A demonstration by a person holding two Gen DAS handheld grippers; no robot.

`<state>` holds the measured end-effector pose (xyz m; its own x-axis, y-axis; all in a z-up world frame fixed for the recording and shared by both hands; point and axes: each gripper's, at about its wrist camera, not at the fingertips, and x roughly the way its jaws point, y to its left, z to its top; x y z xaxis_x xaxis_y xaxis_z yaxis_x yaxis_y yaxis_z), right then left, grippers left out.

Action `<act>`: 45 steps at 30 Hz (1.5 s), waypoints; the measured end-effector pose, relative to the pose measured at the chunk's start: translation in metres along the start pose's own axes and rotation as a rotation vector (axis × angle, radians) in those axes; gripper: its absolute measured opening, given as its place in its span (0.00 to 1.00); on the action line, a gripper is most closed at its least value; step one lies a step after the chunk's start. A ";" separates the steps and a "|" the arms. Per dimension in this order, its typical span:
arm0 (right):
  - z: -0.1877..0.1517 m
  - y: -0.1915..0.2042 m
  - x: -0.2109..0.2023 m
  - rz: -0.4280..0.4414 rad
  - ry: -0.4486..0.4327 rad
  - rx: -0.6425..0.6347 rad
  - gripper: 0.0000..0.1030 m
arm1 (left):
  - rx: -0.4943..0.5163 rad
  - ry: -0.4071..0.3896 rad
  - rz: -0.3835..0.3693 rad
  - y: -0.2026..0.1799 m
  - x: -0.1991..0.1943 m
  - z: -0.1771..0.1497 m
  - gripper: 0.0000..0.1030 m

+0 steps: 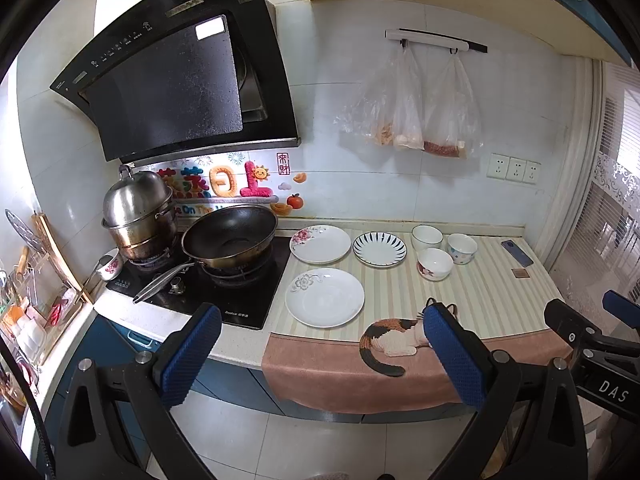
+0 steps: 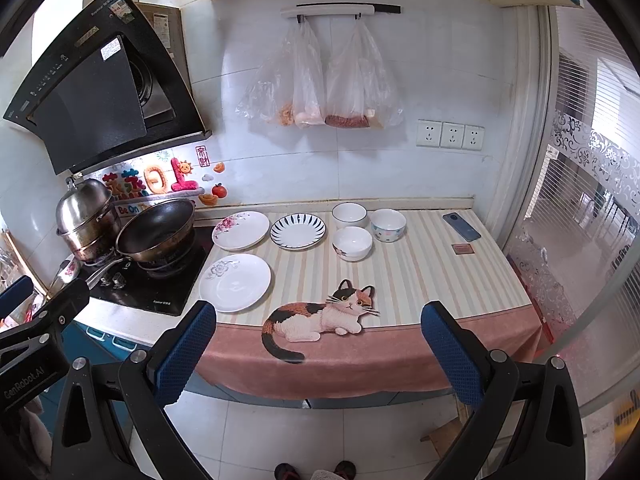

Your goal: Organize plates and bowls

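Blue-padded and spread wide apart, our left gripper (image 1: 320, 344) hangs empty over the floor, short of the desk (image 1: 496, 292). Beyond it, on the striped cloth, we see the grey-flower plate (image 1: 325, 297) nearest, between the fingers' lines, with the pink-flower plate (image 1: 320, 244) and the blue-striped plate (image 1: 379, 249) farther back side by side. Right of those stand three bowls close together: a plain white bowl (image 1: 427, 237), a dotted bowl (image 1: 462, 248) and a red-flowered bowl (image 1: 435, 263) in front. We read "Royalstar" on the range hood (image 1: 176, 80) and on the hob's front edge, and "DAS" on the other tool at the right margin.

From the right wrist, our right gripper (image 2: 318, 340) is likewise wide open and holds nothing, before the desk's edge where the cat picture (image 2: 320, 316) lies. All plates and bowls sit well beyond it, apart from one another. "GenRobot.AI" shows on the left tool; the wall sticker reads "Be On".
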<state>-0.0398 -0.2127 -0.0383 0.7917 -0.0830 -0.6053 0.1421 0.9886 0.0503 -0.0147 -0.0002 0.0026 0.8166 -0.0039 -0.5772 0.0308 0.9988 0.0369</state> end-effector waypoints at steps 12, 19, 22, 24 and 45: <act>0.002 -0.002 0.001 0.004 0.001 0.002 1.00 | -0.001 0.000 0.000 0.002 0.000 -0.001 1.00; 0.004 -0.003 0.002 0.007 0.001 0.001 1.00 | -0.002 -0.001 0.000 0.002 -0.001 -0.001 1.00; 0.004 -0.004 0.003 0.013 0.003 0.001 1.00 | -0.002 -0.002 0.000 0.003 -0.001 -0.001 1.00; 0.004 -0.004 0.003 0.012 0.002 0.001 1.00 | -0.002 -0.002 -0.001 0.003 -0.001 -0.001 1.00; -0.004 0.002 0.033 0.021 0.048 0.070 1.00 | 0.000 0.009 -0.013 0.014 0.022 -0.003 1.00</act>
<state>-0.0158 -0.2126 -0.0611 0.7660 -0.0542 -0.6406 0.1680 0.9787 0.1182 0.0025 0.0140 -0.0121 0.8111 -0.0161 -0.5847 0.0411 0.9987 0.0295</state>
